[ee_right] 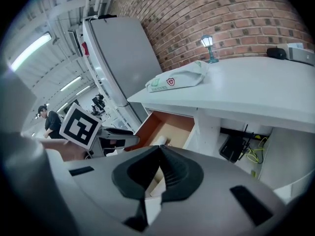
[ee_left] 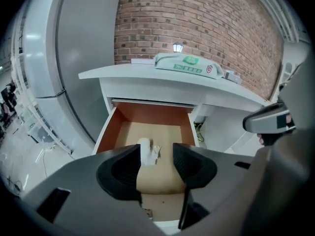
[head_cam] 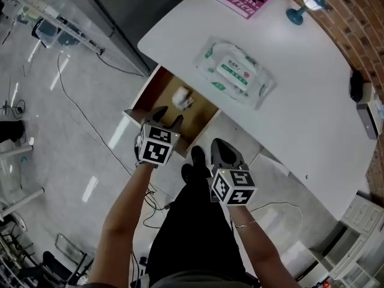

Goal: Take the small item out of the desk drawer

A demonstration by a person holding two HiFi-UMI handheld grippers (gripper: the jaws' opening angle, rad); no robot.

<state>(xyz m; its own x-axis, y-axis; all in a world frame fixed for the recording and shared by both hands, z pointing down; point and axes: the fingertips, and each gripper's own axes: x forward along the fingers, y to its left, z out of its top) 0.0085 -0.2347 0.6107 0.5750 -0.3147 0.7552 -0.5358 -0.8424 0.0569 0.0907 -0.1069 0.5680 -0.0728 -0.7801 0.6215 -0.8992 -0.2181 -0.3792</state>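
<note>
A person points two grippers at an open desk drawer.
The white desk (head_cam: 300, 101) fills the far right. Its wooden drawer (head_cam: 201, 117) stands pulled out on the left. The left gripper (head_cam: 169, 117) hangs over the drawer's near end, jaws wide apart, holding nothing. The right gripper (head_cam: 221, 149), just right of it, is closed and empty. The small white item (head_cam: 181, 98) lies on the drawer floor, untouched.
</note>
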